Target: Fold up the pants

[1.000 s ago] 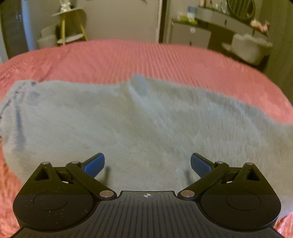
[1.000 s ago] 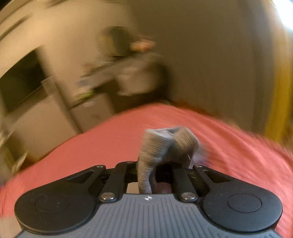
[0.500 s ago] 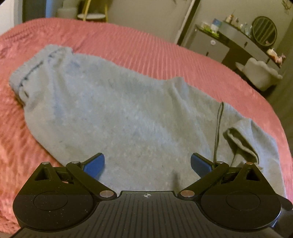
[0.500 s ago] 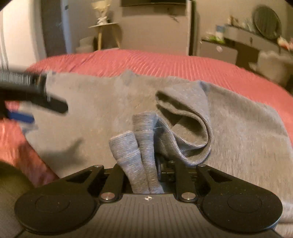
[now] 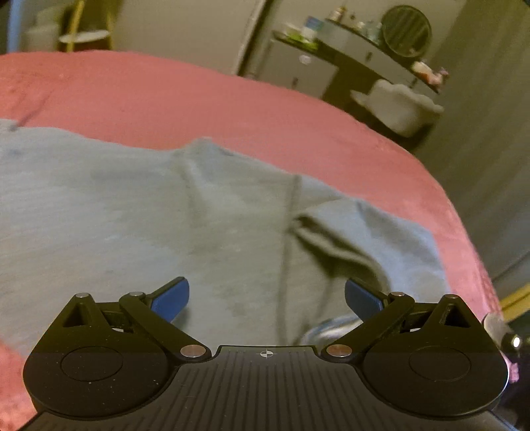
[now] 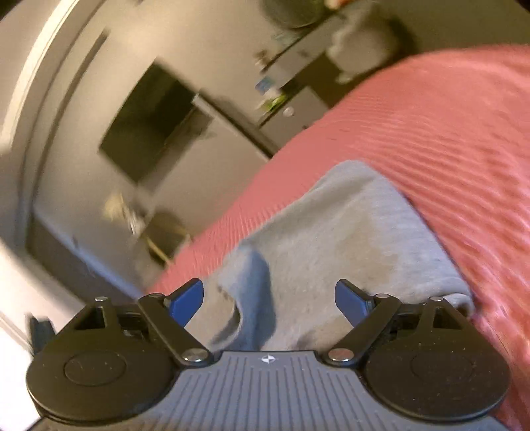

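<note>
Grey sweatpants (image 5: 139, 212) lie folded on a red bedspread (image 5: 232, 109). A dark drawstring (image 5: 290, 212) runs down the fabric, and a loose fold (image 5: 351, 232) lies at the right. My left gripper (image 5: 266, 298) is open and empty, low over the near edge of the pants. In the tilted, blurred right wrist view the pants (image 6: 334, 238) lie on the bedspread (image 6: 447, 132), with a rolled cuff (image 6: 251, 298) near the fingers. My right gripper (image 6: 269, 300) is open and empty just above the cloth.
A dresser with a round mirror (image 5: 405, 31) and a white fluffy chair (image 5: 397, 106) stand beyond the bed's right edge. A small side table (image 5: 82, 36) stands at the back left. A dark wall screen (image 6: 149, 129) shows in the right wrist view.
My right gripper has let go of the pants cuff and opened, and it has swung and tilted away. My left gripper has shifted right along the pants and stayed open.
</note>
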